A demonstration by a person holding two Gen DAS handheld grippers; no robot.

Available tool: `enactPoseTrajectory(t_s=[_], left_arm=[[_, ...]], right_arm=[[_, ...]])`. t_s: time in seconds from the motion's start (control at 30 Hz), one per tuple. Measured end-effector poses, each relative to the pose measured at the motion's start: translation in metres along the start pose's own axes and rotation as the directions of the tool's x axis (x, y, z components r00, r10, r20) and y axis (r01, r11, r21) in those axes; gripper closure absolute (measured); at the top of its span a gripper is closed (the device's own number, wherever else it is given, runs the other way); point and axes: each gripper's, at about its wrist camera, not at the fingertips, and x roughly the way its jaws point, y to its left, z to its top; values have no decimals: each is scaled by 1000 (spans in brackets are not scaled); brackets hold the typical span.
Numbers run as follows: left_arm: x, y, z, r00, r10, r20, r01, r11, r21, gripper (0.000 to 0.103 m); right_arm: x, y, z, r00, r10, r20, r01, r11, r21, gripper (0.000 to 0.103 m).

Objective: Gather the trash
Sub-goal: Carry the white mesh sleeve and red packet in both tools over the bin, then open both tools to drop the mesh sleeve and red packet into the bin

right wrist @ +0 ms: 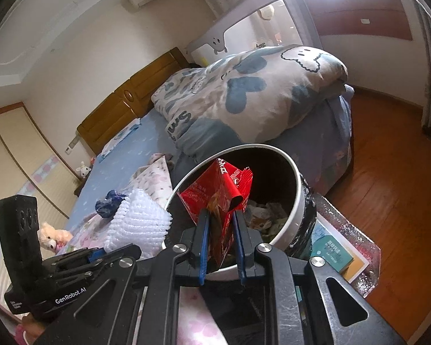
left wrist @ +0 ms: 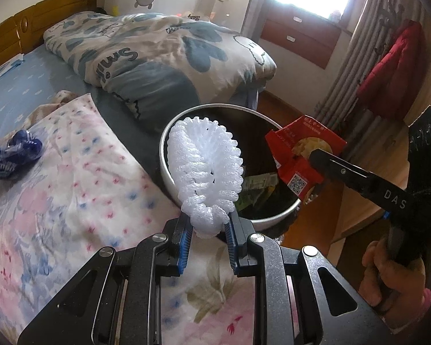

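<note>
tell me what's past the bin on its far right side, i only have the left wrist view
Observer: Beside the trash bin a clear tray holds a teal booklet.
Operator: any more trash near the foam net
Observer: From the right wrist, the blue wrapper lies on the bed just behind the foam net.
Operator: anything else on the bed
Observer: A teddy bear sits on the bed beyond the left gripper.
</note>
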Motion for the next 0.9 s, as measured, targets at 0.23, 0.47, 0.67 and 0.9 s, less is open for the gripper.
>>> enactPoseTrajectory(t_s=[0.23,0.47,0.67,0.9], left_arm=[[11,-2,11,1000,-2,-14,2,1000,-1,83],[19,-8,16,1000,-7,-24,7,1000,17,83],[26,-13,19,999,-2,-34,3,1000,27,83],[32,-12,22,999,3,-33,-2,1000,15,67]], right_arm=[[9,-2,7,1000,-16,-12,16,1000,-14,87],[16,-7,12,999,-22,-24,22,1000,-4,87],[25,-10,14,999,-27,-45,26,1000,-12,87],[36,-15,20,997,-36,-68,36,999,-2,83]])
